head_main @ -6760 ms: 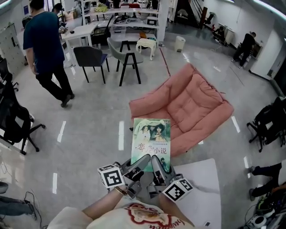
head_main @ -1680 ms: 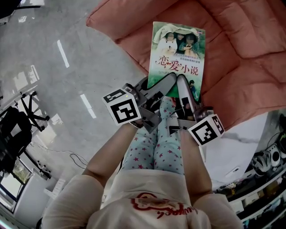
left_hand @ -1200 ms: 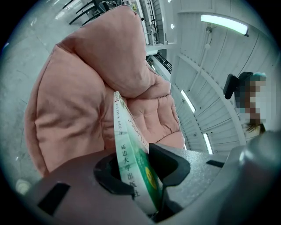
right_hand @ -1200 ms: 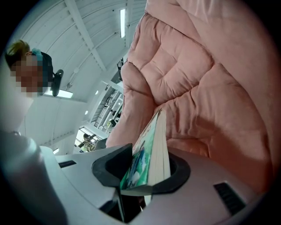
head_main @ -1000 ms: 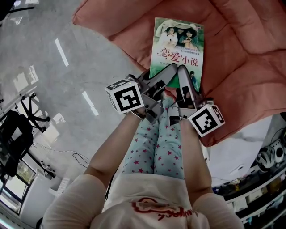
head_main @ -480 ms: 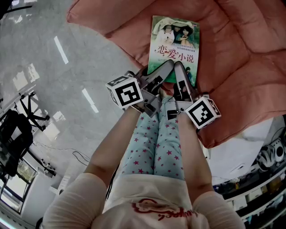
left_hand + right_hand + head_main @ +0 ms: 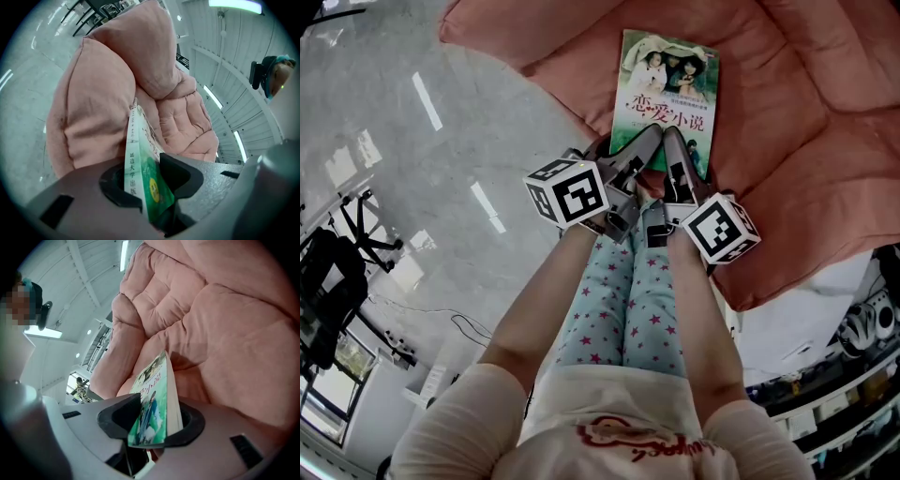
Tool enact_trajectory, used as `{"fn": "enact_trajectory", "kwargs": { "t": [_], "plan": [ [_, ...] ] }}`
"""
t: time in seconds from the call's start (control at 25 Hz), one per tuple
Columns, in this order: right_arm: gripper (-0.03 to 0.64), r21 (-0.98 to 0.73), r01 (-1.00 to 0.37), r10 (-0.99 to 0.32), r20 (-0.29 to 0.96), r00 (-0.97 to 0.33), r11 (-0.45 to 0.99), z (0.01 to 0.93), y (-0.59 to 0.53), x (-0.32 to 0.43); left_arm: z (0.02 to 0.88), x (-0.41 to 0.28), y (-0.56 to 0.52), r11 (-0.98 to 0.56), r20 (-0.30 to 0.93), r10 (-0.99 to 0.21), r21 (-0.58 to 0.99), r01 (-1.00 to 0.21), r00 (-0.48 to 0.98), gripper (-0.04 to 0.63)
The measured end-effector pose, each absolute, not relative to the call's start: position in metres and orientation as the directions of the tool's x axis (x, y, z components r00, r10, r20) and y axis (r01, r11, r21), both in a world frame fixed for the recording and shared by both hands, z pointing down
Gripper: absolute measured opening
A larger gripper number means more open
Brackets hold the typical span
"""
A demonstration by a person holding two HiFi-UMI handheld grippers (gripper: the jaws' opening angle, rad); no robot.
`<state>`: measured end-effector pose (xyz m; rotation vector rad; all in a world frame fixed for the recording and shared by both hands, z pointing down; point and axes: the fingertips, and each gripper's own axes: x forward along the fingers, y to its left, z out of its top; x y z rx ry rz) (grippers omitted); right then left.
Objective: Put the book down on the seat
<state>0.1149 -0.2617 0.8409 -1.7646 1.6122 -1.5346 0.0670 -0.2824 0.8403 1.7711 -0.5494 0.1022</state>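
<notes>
A green paperback book (image 7: 667, 86) with a photo cover lies over the front cushion of the pink padded seat (image 7: 787, 122). My left gripper (image 7: 644, 142) and right gripper (image 7: 671, 142) both clasp its near edge, side by side. In the left gripper view the book (image 7: 140, 154) stands spine-on between the jaws of the left gripper (image 7: 150, 187), which are opening while their pads still touch it. The seat (image 7: 103, 84) bulges behind it. In the right gripper view the right gripper (image 7: 152, 420) is shut on the book (image 7: 152, 380), close above the seat cushion (image 7: 225, 319).
Polished grey floor (image 7: 422, 169) spreads to the left of the seat. A black office chair (image 7: 328, 281) stands at the far left. A white surface (image 7: 806, 319) and some gear (image 7: 862, 328) lie at the right. The person's star-patterned legs (image 7: 628, 300) are below the grippers.
The book and both grippers have shifted a little further over the cushion, and the two marker cubes have drawn slightly closer together. The book stays between both pairs of jaws.
</notes>
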Motion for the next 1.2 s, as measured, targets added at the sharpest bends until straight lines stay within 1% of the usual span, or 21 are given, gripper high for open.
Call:
{"fn": "enact_trajectory", "kwargs": {
  "t": [0.16,0.4,0.64,0.68,0.72,0.76,0.84,0.92,1.04,1.2],
  "plan": [
    [0.145,-0.753,-0.559,-0.834,0.52,-0.184,-0.347,0.839,-0.262,0.114,0.839,0.062,-0.284,-0.173,0.424,-0.324,0.852,-0.494,0.846,0.124],
    [0.164,-0.693,-0.632,-0.808,0.563,-0.173,-0.347,0.837,-0.263,0.114,0.84,0.051,-0.287,-0.208,0.562,-0.378,0.723,-0.659,0.736,0.195],
    [0.187,-0.636,-0.686,-0.771,0.613,-0.17,-0.355,0.838,-0.262,0.111,0.838,0.041,-0.284,-0.231,0.57,-0.412,0.689,-0.687,0.711,0.207],
    [0.199,-0.621,-0.7,-0.76,0.626,-0.174,-0.351,0.838,-0.262,0.109,0.838,0.036,-0.284,-0.234,0.582,-0.422,0.67,-0.704,0.695,0.207],
    [0.246,-0.602,-0.72,-0.748,0.639,-0.176,-0.345,0.838,-0.262,0.107,0.837,0.031,-0.286,-0.235,0.597,-0.438,0.646,-0.726,0.672,0.207],
    [0.27,-0.581,-0.74,-0.738,0.652,-0.174,-0.339,0.837,-0.262,0.106,0.837,0.025,-0.287,-0.236,0.609,-0.456,0.621,-0.748,0.649,0.207],
    [0.275,-0.547,-0.769,-0.723,0.671,-0.166,-0.331,0.836,-0.261,0.106,0.837,0.015,-0.289,-0.239,0.619,-0.475,0.593,-0.769,0.625,0.207],
    [0.279,-0.516,-0.795,-0.698,0.695,-0.17,-0.32,0.838,-0.258,0.106,0.839,0.01,-0.287,-0.236,0.622,-0.47,0.596,-0.768,0.627,0.207],
    [0.312,-0.445,-0.843,-0.655,0.739,-0.155,-0.303,0.843,-0.25,0.106,0.841,0.008,-0.286,-0.245,0.629,-0.466,0.584,-0.774,0.623,0.207],
    [0.321,-0.392,-0.868,-0.668,0.738,-0.098,-0.306,0.833,-0.245,0.115,0.837,0.003,-0.285,-0.242,0.629,-0.473,0.58,-0.778,0.616,0.207]
  ]
}}
